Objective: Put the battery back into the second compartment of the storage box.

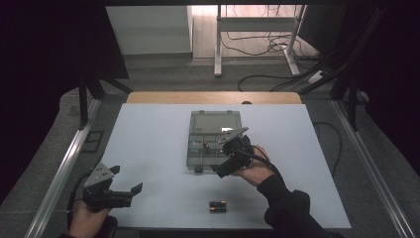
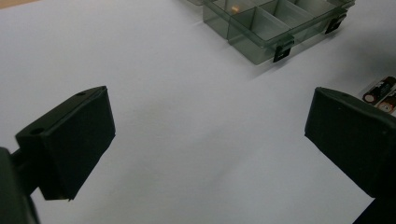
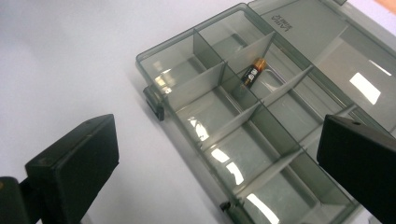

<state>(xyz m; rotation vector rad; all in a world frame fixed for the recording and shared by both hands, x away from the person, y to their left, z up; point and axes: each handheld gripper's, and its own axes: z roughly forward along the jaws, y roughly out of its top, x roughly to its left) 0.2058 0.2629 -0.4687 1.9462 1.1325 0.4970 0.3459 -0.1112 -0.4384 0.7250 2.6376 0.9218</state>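
White tabletop (image 1: 158,163) under dim light, with clear compartment box (image 1: 214,141) at frame centre, lid laid back toward the top, one battery (image 3: 254,71) lying aslant in an upper compartment, two more batteries (image 1: 217,207) low centre near the table's front edge. Right gripper (image 1: 231,152) spread wide and empty just over the box; left gripper (image 1: 125,181) at lower left, likewise released over bare surface. Likely trouble: clipping a thin divider or nudging the light box, or rolling the loose pair off the front edge through a skewed pinch.
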